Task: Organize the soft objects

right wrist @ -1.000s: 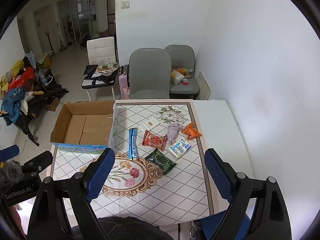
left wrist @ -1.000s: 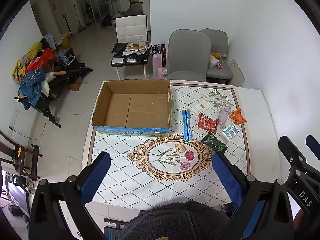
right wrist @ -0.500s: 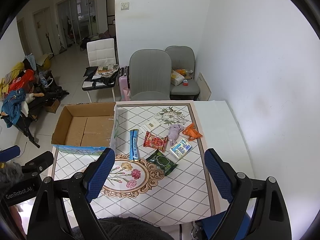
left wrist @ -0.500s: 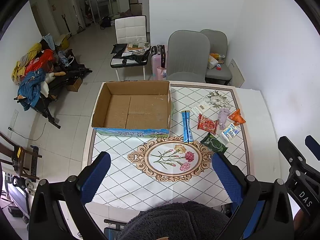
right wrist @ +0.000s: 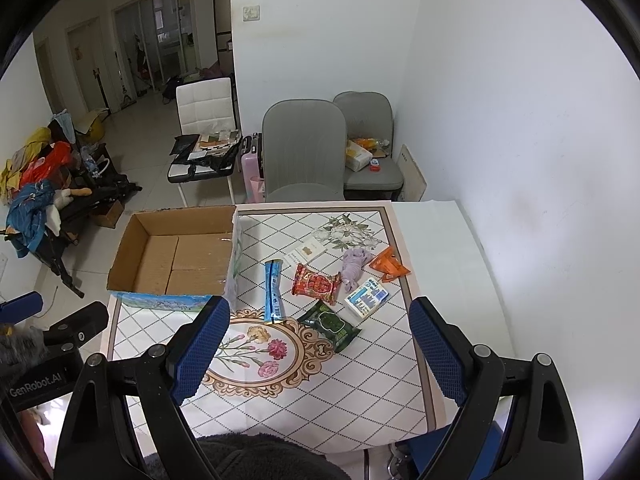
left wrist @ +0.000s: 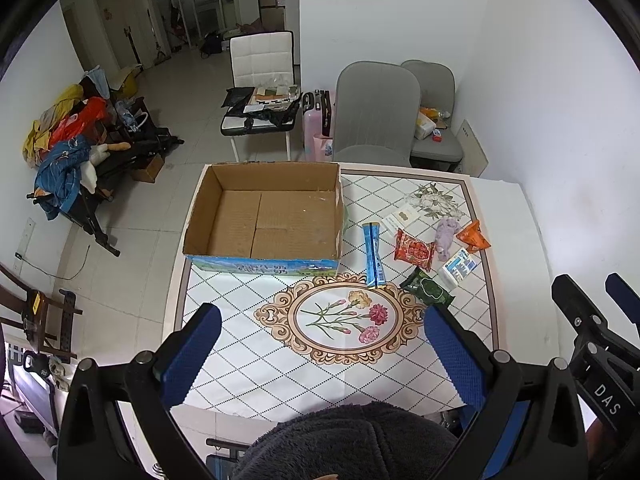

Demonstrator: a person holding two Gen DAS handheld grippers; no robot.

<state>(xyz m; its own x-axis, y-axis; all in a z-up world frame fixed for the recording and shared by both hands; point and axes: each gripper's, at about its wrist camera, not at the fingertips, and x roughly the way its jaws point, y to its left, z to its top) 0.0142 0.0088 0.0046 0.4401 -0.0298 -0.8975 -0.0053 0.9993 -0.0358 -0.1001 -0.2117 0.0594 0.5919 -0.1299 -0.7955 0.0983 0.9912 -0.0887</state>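
An open, empty cardboard box (left wrist: 264,216) (right wrist: 176,256) stands on the left part of the table. To its right lie soft packets: a blue stick pack (left wrist: 374,254) (right wrist: 273,292), a red snack bag (left wrist: 414,249) (right wrist: 316,283), a green pouch (left wrist: 427,288) (right wrist: 330,325), a white-blue tissue pack (left wrist: 460,267) (right wrist: 366,297), a purple cloth (left wrist: 446,234) (right wrist: 353,266), an orange packet (left wrist: 473,236) (right wrist: 389,266) and a white card pack (left wrist: 402,218) (right wrist: 306,254). My left gripper (left wrist: 322,356) and right gripper (right wrist: 320,354) are both open and empty, high above the table's near edge.
The table (left wrist: 508,216) has a patterned cloth (left wrist: 256,364) and stands against the white wall at right. Two grey chairs (left wrist: 376,112) stand behind it. A white chair (left wrist: 262,80) and a clothes pile (left wrist: 60,152) are on the floor at left.
Both views have risen and drawn back slightly, so the table looks a little lower and smaller. Nothing on the table has moved.
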